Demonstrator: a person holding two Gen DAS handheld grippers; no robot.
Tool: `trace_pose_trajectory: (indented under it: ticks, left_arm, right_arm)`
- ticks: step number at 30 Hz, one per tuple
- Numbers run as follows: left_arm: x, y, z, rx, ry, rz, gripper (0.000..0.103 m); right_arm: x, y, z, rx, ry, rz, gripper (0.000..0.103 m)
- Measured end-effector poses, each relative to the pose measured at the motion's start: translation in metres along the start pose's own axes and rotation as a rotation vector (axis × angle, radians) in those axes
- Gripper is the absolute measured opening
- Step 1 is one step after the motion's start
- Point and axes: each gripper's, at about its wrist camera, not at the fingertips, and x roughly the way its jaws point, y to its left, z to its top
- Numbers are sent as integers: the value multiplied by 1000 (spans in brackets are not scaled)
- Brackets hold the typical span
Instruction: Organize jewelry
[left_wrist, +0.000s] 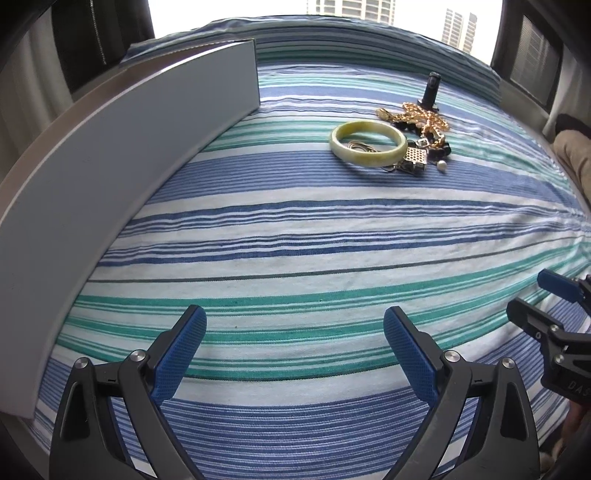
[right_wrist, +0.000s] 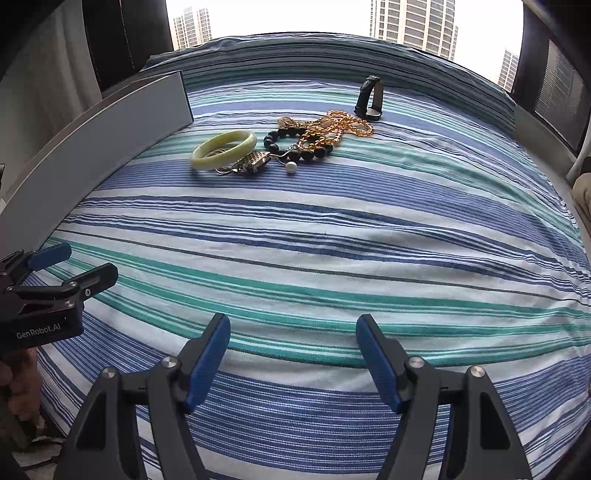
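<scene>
My left tongs (right_wrist: 70, 266) carry the words "GenRobot.AI" on their body, legible from the right wrist view; on my right tongs (left_wrist: 546, 295) only "DAS" shows; both pairs stand wide apart with nothing between them, hovering over the striped bed (left_wrist: 295, 236). The jewelry lies far ahead near a grey panel (left_wrist: 129, 147): a pale green bangle (right_wrist: 223, 149), black beads (right_wrist: 295, 147), amber beads (right_wrist: 343, 125), a loose pearl (right_wrist: 291, 168); the right view shows a black watch (right_wrist: 369, 98) clearly.

Striped bed (right_wrist: 332, 229) carries jewelry pile (right_wrist: 280, 147), grey box (right_wrist: 110, 140).
</scene>
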Motion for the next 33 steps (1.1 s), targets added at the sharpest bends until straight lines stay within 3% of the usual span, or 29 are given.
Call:
trace_pose_trajectory:
  ticks: [4,8,14,22,25,27,33]
  left_arm:
    - [-1,3,39,3,27,-98,97]
    - [12,-3,103,3,99,-236,97]
    - [73,-31,174,-25,251,-303,97]
    - [117,-60,178,21,356,-197,97]
    - [117,-65,174,32,347,-173,94]
    - [115,-66,175,31,326,-160,82]
    - [106,-57,169,-6,303,-162,82]
  right_arm:
    - [-2,2,1,-10,0,6,72]
    - [-6,3,2,-10,-9,12,72]
    - [-13,4,2,-9,-22,27,72]
    - [-23,12,-8,-26,-32,51,72]
    - [-21,10,-10,-21,-25,58,72]
    - [-21,9,-11,-13,-24,59,72]
    - [-25,5,-11,5,-36,52,72]
